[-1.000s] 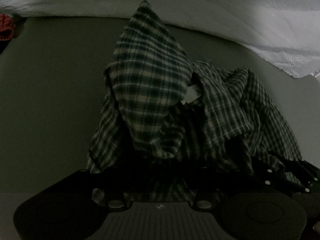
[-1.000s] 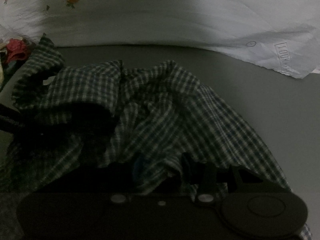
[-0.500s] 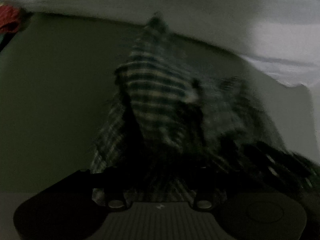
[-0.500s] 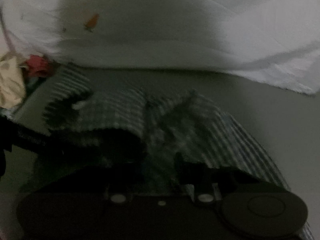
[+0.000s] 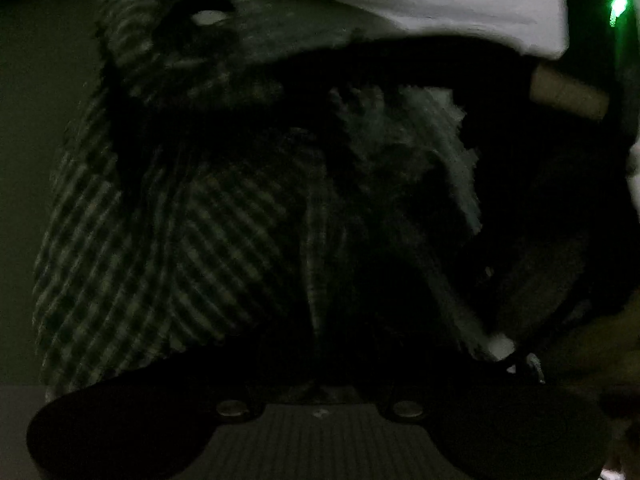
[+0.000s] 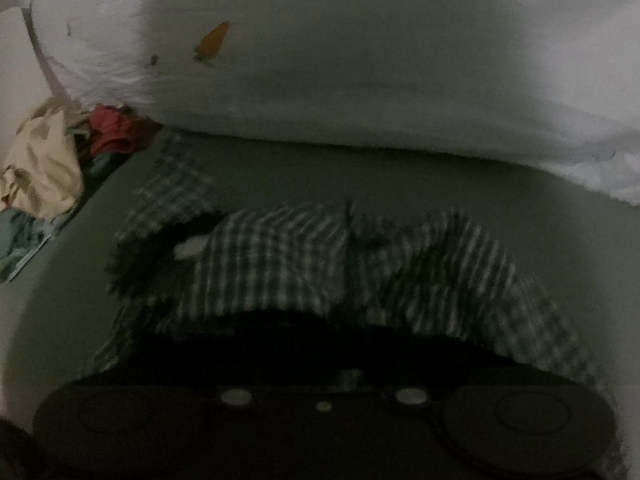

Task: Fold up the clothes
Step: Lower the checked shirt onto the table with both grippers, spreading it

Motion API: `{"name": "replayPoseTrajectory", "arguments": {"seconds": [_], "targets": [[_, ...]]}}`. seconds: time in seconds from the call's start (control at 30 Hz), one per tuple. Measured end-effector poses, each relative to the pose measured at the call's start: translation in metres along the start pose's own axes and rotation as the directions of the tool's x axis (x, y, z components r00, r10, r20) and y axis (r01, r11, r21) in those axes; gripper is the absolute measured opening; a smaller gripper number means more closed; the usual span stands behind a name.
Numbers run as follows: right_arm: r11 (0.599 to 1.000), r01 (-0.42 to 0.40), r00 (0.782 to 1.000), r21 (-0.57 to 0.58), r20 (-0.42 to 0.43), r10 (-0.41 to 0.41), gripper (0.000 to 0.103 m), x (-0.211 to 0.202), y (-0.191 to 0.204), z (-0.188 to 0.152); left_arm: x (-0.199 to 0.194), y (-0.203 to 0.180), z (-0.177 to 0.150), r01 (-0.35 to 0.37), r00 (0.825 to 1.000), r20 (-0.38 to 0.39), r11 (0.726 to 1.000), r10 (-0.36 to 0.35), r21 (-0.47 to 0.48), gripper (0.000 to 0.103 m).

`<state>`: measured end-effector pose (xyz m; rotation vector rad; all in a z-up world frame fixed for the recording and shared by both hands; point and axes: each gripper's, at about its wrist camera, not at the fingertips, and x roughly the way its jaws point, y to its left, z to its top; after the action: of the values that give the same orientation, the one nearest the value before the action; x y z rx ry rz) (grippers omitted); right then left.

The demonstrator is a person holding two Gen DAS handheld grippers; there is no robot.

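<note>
We hold a gripper in each hand over a grey-green bed surface (image 6: 400,184), and both views are dim and smeared. The plaid shirt (image 6: 280,264) lies crumpled on that surface, bunched up close against both grippers and filling the near middle of each view. A small white label (image 6: 192,248) shows inside its dark neck opening, toward the left.

Our left gripper (image 5: 320,380) has its jaws drawn together, and checked cloth runs straight down into them, so we take it as clamped on the shirt; the fingers themselves are lost in shadow. Our right gripper (image 6: 348,376) is likewise closed, with a sliver of plaid caught between its jaws.

Beyond the shirt, a white quilt (image 6: 360,60) lies heaped along the far side, with a small orange carrot print (image 6: 214,42) on it. At the far left sits a pile of other laundry: a cream garment (image 6: 40,168) and a red garment (image 6: 110,132) beside it.
</note>
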<state>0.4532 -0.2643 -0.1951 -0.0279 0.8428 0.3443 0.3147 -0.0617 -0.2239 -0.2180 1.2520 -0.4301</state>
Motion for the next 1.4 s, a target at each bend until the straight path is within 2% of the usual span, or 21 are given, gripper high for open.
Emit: {"name": "replayPoseTrajectory", "arguments": {"seconds": [0.1, 0.17, 0.23, 0.27, 0.37, 0.43, 0.5, 0.53, 0.57, 0.6, 0.63, 0.67, 0.73, 0.77, 0.87, 0.97, 1.07, 1.13, 1.23, 1.3, 1.4], "targets": [[1.000, 0.007, 0.996, 0.003, 0.090, -0.007, 0.002, -0.017, -0.003, 0.027, -0.032, 0.009, 0.003, -0.132, 0.986, 0.102, 0.991, 0.135, -0.036, 0.002], [0.999, 0.036, 0.986, -0.004, 0.165, -0.035, 0.002, -0.029, -0.005, 0.050, -0.068, 0.030, 0.011, -0.255, 0.948, 0.173, 0.963, 0.266, -0.085, 0.002], [0.997, 0.072, 0.970, -0.015, 0.232, -0.066, 0.001, -0.038, -0.006, 0.073, -0.100, 0.060, 0.020, -0.333, 0.909, 0.205, 0.929, 0.362, -0.165, 0.002], [0.996, 0.086, 0.962, -0.018, 0.262, -0.078, 0.001, -0.040, -0.006, 0.084, -0.114, 0.075, 0.024, -0.379, 0.881, 0.222, 0.904, 0.418, -0.198, 0.002], [0.993, 0.113, 0.936, -0.023, 0.337, -0.099, 0.001, -0.042, -0.003, 0.114, -0.149, 0.117, 0.040, -0.552, 0.751, 0.267, 0.796, 0.604, -0.246, 0.002], [0.992, 0.127, 0.922, -0.015, 0.370, -0.112, 0.002, -0.040, 0.001, 0.131, -0.169, 0.147, 0.051, -0.605, 0.679, 0.277, 0.732, 0.680, -0.314, 0.002], [0.995, 0.096, 0.938, 0.014, 0.332, -0.095, 0.007, -0.029, 0.001, 0.143, -0.174, 0.174, 0.064, -0.642, 0.614, 0.251, 0.659, 0.748, -0.392, 0.004], [0.998, 0.062, 0.957, 0.012, 0.282, -0.063, 0.021, -0.022, 0.001, 0.146, -0.172, 0.183, 0.067, -0.653, 0.609, 0.219, 0.639, 0.762, -0.407, 0.006], [0.999, 0.036, 0.971, 0.012, 0.235, -0.038, 0.034, -0.016, 0.001, 0.147, -0.169, 0.189, 0.068, -0.661, 0.615, 0.180, 0.627, 0.767, -0.413, 0.010], [1.000, 0.007, 0.983, 0.010, 0.186, -0.008, 0.057, -0.011, 0.001, 0.145, -0.166, 0.196, 0.070, -0.669, 0.620, 0.142, 0.615, 0.771, -0.418, 0.013], [1.000, -0.024, 0.989, 0.009, 0.147, 0.022, 0.060, -0.011, 0.001, 0.139, -0.164, 0.202, 0.071, -0.677, 0.625, 0.103, 0.603, 0.774, -0.422, 0.017], [0.999, -0.045, 0.990, 0.016, 0.132, 0.042, 0.060, -0.014, 0.000, 0.130, -0.159, 0.197, 0.069, -0.660, 0.648, 0.108, 0.626, 0.754, -0.415, 0.022], [0.997, -0.056, 0.995, 0.048, 0.089, 0.052, 0.065, -0.027, -0.008, 0.105, -0.153, 0.175, 0.057, -0.591, 0.713, 0.163, 0.710, 0.682, -0.384, 0.048], [0.997, -0.044, 0.997, 0.067, 0.068, 0.040, 0.065, -0.036, -0.013, 0.089, -0.150, 0.162, 0.049, -0.557, 0.742, 0.187, 0.747, 0.644, -0.364, 0.052], [0.991, 0.084, 0.996, 0.105, 0.013, -0.086, 0.065, -0.073, -0.034, 0.028, -0.140, 0.114, 0.021, -0.506, 0.791, 0.222, 0.814, 0.570, -0.286, 0.055], [0.954, 0.263, 0.964, 0.141, -0.065, -0.257, 0.065, -0.112, -0.059, -0.042, -0.121, 0.073, -0.005, -0.464, 0.844, 0.193, 0.862, 0.500, -0.204, 0.057], [0.879, 0.420, 0.905, 0.227, -0.177, -0.387, 0.064, -0.152, -0.093, -0.117, -0.099, 0.032, -0.032, -0.425, 0.884, 0.148, 0.894, 0.444, -0.140, 0.057], [0.827, 0.475, 0.878, 0.301, -0.226, -0.422, 0.064, -0.178, -0.112, -0.160, -0.086, 0.004, -0.048, -0.412, 0.898, 0.127, 0.906, 0.421, -0.094, 0.057], [0.787, 0.481, 0.876, 0.386, -0.251, -0.412, 0.066, -0.207, -0.130, -0.205, -0.073, -0.022, -0.062, -0.407, 0.906, 0.106, 0.912, 0.410, -0.050, 0.057], [0.794, 0.450, 0.892, 0.408, -0.251, -0.376, 0.073, -0.216, -0.133, -0.227, -0.069, -0.036, -0.070, -0.394, 0.913, 0.098, 0.918, 0.396, -0.038, 0.057], [0.819, 0.355, 0.932, 0.450, -0.236, -0.275, 0.074, -0.220, -0.136, -0.246, -0.067, -0.060, -0.079, -0.387, 0.918, 0.084, 0.922, 0.388, -0.025, 0.057]]}}
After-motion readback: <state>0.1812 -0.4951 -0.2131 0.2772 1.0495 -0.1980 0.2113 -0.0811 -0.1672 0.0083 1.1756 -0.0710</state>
